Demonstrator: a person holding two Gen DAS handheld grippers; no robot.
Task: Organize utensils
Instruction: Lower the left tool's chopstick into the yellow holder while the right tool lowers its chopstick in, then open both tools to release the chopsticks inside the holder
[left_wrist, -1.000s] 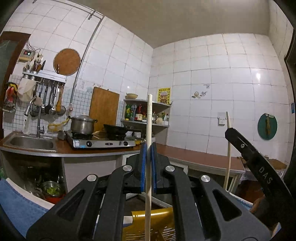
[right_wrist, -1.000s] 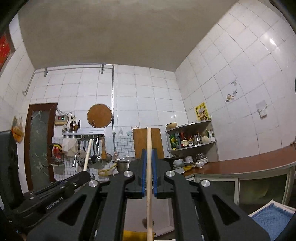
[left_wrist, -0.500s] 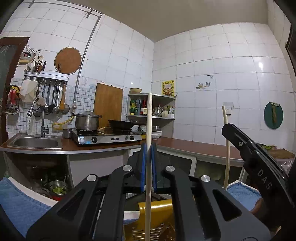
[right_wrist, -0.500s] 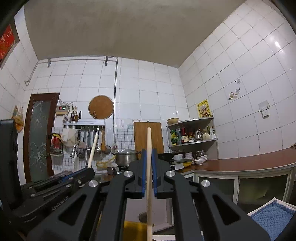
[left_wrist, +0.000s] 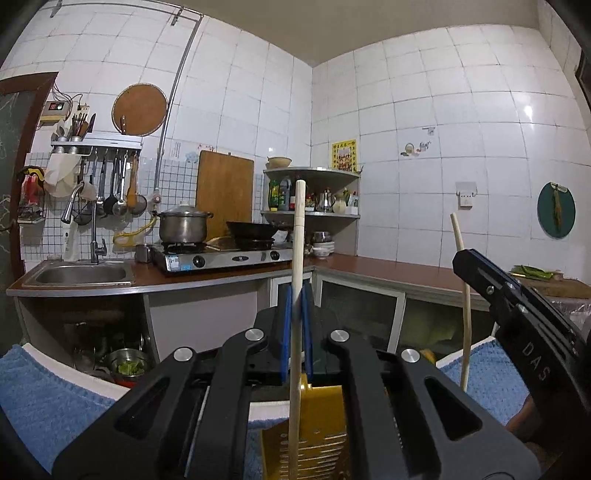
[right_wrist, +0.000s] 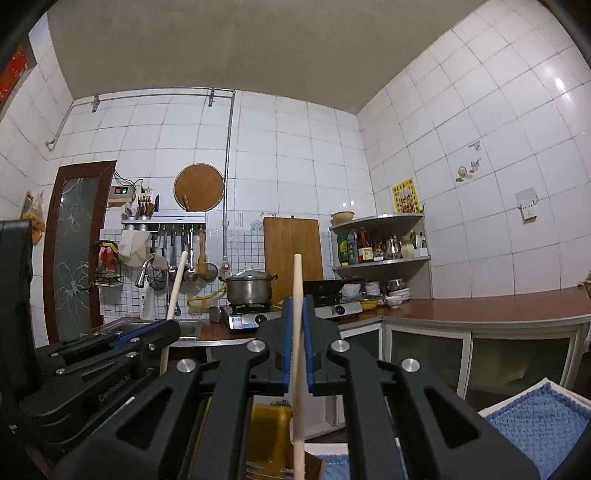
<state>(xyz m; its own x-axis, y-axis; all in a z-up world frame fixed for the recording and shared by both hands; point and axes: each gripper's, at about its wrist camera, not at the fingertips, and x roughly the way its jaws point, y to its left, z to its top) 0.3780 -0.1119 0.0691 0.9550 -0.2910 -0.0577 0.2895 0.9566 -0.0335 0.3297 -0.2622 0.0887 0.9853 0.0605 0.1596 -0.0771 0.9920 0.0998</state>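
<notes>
My left gripper (left_wrist: 296, 301) is shut on a pale wooden chopstick (left_wrist: 298, 236) that stands upright between its blue pads. Directly below it is a yellow slotted utensil holder (left_wrist: 314, 439), and the stick's lower end reaches down in front of it. At the right of that view my right gripper (left_wrist: 491, 284) clamps a second chopstick (left_wrist: 464, 325). In the right wrist view the right gripper (right_wrist: 297, 308) is shut on its upright chopstick (right_wrist: 297, 280) above the yellow holder (right_wrist: 267, 432). The left gripper (right_wrist: 122, 341) shows at the left with its stick (right_wrist: 174, 291).
A blue towel (left_wrist: 48, 402) lies on a white surface under both grippers, also visible as the towel (right_wrist: 535, 421). Beyond are a brown counter (left_wrist: 388, 267) with a sink (left_wrist: 79, 275), a gas stove with a pot (left_wrist: 183, 227), and a utensil rack.
Both grippers have sunk with their chopsticks still clamped. The counter and the ceiling line sit higher in both views, and more of the yellow holder and blue towel shows below.
</notes>
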